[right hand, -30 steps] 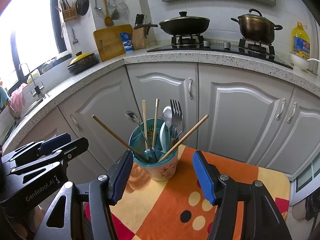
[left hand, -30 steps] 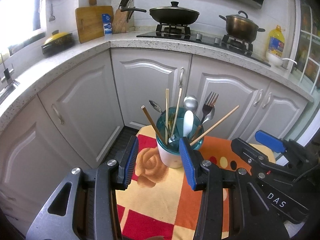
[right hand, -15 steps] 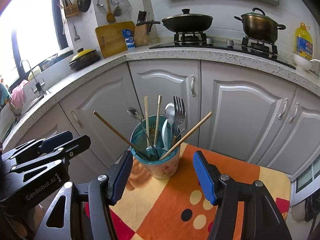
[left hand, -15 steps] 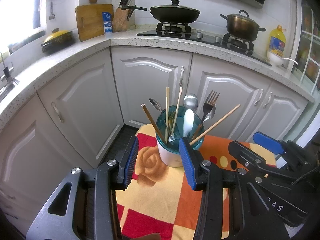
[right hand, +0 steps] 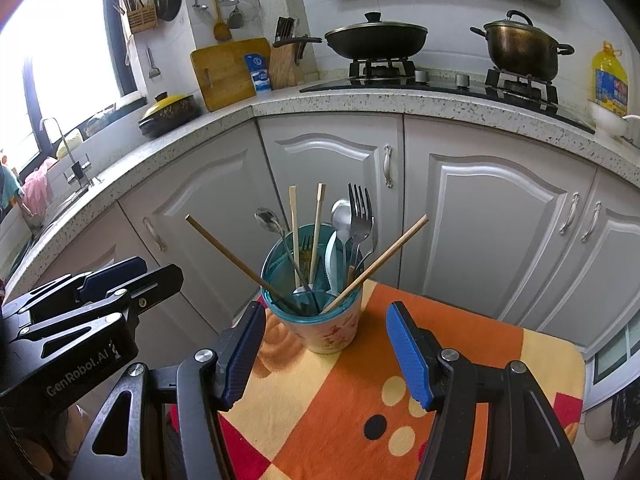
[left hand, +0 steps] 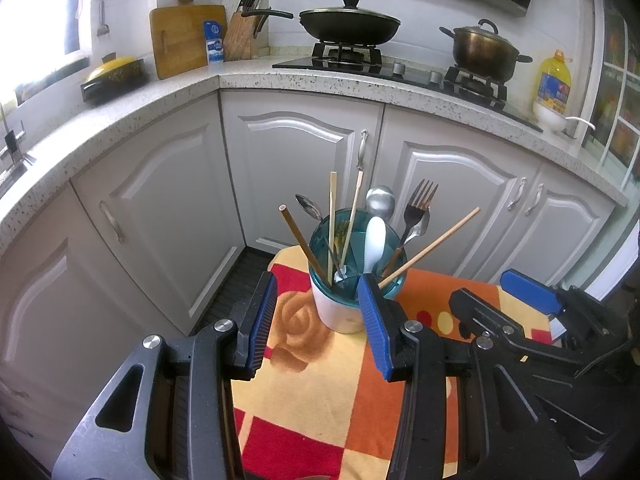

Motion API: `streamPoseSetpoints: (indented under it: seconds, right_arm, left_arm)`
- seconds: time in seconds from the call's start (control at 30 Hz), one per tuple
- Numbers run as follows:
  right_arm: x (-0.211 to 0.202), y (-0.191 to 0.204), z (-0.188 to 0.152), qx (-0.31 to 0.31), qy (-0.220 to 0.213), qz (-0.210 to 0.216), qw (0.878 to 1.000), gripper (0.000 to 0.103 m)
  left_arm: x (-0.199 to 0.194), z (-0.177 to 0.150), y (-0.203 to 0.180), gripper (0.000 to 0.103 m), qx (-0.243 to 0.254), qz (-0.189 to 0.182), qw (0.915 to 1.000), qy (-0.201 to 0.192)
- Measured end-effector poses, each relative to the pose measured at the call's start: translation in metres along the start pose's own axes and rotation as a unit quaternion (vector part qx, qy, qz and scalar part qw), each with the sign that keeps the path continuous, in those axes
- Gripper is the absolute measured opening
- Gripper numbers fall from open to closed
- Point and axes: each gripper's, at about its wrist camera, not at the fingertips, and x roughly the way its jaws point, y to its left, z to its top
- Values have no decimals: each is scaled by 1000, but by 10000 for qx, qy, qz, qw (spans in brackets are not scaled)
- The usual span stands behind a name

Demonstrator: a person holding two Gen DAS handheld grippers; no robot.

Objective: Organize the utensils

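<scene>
A white cup with a teal rim (left hand: 340, 312) stands on the orange and yellow patterned cloth (left hand: 320, 380). It holds chopsticks (left hand: 298, 240), forks (left hand: 418, 208), spoons (left hand: 380, 200) and a white spoon (left hand: 375, 244). My left gripper (left hand: 320, 328) is open and empty, just short of the cup. In the right wrist view the same cup (right hand: 326, 328) stands ahead of my right gripper (right hand: 324, 356), which is open and empty. Each gripper shows in the other's view, the right one (left hand: 520, 320) and the left one (right hand: 80, 312).
Grey cabinet doors (left hand: 300, 184) stand close behind the cloth-covered table. The speckled counter (left hand: 160, 100) above carries a wok (left hand: 348, 26), a pot (left hand: 480, 48), an oil bottle (left hand: 554, 84), a cutting board (left hand: 184, 38) and a knife block (left hand: 240, 40).
Both grippers have drawn back slightly and tilted up; the cup sits a little lower in both views. Nothing was taken hold of or let go.
</scene>
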Motion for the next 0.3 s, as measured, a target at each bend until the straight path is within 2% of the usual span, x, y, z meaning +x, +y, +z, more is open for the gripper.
streamPoseSetpoints:
  seconds: [0.2,0.3]
  right_arm:
    - [2,-2,-2,14,31,19,10000,61]
    - [1,-6,-4,48,26,2,10000,61]
  left_arm:
    - [7,-3,3,41,-131,-175,9997,118]
    - [11,-6,2,41,-120,-126,9998,127]
